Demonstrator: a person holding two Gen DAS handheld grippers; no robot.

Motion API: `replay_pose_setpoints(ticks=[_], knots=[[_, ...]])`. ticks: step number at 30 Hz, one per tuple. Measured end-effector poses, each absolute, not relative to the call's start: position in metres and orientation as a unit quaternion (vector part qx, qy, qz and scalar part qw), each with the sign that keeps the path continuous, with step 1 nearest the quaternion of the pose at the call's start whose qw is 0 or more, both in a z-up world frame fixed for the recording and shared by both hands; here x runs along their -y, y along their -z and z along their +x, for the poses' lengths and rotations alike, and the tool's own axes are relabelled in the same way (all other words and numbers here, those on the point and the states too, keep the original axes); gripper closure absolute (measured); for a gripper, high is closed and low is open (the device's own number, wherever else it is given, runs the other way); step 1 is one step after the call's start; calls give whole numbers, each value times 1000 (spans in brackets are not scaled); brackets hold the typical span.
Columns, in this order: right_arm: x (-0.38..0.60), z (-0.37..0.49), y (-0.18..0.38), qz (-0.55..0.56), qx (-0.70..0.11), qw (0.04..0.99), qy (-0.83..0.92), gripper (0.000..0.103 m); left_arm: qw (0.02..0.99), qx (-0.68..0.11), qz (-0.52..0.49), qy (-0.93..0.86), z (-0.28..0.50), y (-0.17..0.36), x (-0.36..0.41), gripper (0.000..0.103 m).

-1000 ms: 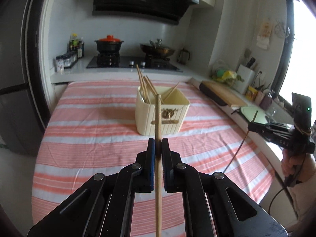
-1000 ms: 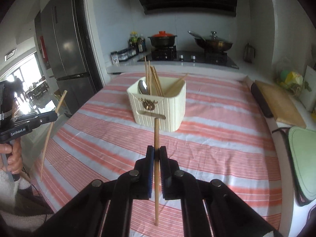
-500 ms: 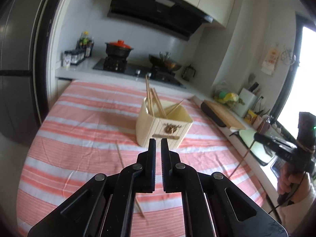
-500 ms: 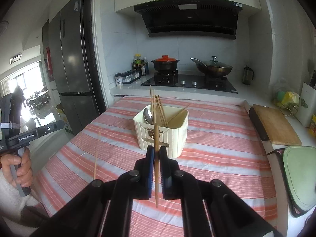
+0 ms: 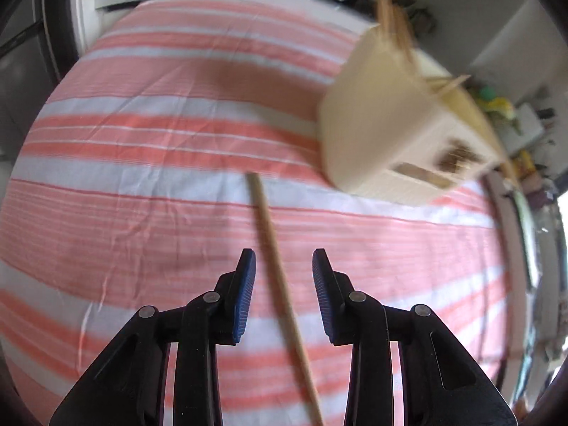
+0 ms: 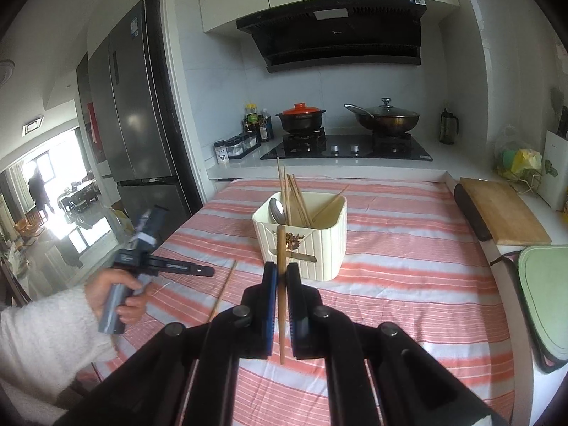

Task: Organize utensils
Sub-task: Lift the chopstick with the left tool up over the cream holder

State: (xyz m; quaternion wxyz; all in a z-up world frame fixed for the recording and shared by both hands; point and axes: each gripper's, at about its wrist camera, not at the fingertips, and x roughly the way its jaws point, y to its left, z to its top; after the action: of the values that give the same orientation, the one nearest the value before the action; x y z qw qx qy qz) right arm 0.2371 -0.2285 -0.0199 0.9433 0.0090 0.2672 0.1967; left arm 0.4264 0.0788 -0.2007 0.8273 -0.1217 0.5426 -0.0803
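A cream utensil holder [image 6: 301, 248] stands mid-table on the striped cloth with several chopsticks and a spoon [image 6: 276, 209] in it; in the left wrist view the holder [image 5: 397, 135] is blurred, at the upper right. My left gripper [image 5: 284, 269] points down at the table and its jaws are opening. A wooden chopstick [image 5: 273, 248] lies flat on the cloth between them, with neither pad touching it. In the right wrist view this left gripper [image 6: 210, 270] hovers beside that loose chopstick [image 6: 223, 291]. My right gripper [image 6: 281, 273] is shut on another chopstick [image 6: 281, 305], held upright in front of the holder.
A hand in a white fuzzy sleeve [image 6: 42, 333] holds the left gripper at the table's left edge. A wooden cutting board [image 6: 504, 213] and a green board [image 6: 546, 298] lie on the right counter. Behind the table are a stove with two pots [image 6: 301, 120] and a fridge [image 6: 135, 113].
The left gripper let its chopstick fall onto the cloth, then swung down over it and opened its jaws. The right gripper kept its chopstick and barely moved.
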Motion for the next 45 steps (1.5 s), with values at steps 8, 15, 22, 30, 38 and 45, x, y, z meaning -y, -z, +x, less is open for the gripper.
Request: replay_pose_setpoints(ticks=[8, 15, 22, 30, 38, 45], knots=[[235, 223, 27, 6, -271, 943, -192, 97, 839, -541, -37, 50, 440, 221, -48, 98], [238, 228, 33, 10, -276, 942, -190, 97, 871, -474, -116, 60, 399, 184, -75, 99], [235, 232, 28, 12, -265, 944, -197, 97, 917, -334, -190, 105, 320, 97, -118, 99], [224, 254, 31, 23, -274, 940, -204, 97, 932, -251, -235, 118, 303, 60, -137, 99], [212, 259, 21, 7, -267, 941, -206, 97, 940, -224, -234, 110, 298, 39, -143, 99], [203, 317, -40, -11, -211, 958, -197, 97, 965, -128, -192, 125, 332, -61, -122, 99]])
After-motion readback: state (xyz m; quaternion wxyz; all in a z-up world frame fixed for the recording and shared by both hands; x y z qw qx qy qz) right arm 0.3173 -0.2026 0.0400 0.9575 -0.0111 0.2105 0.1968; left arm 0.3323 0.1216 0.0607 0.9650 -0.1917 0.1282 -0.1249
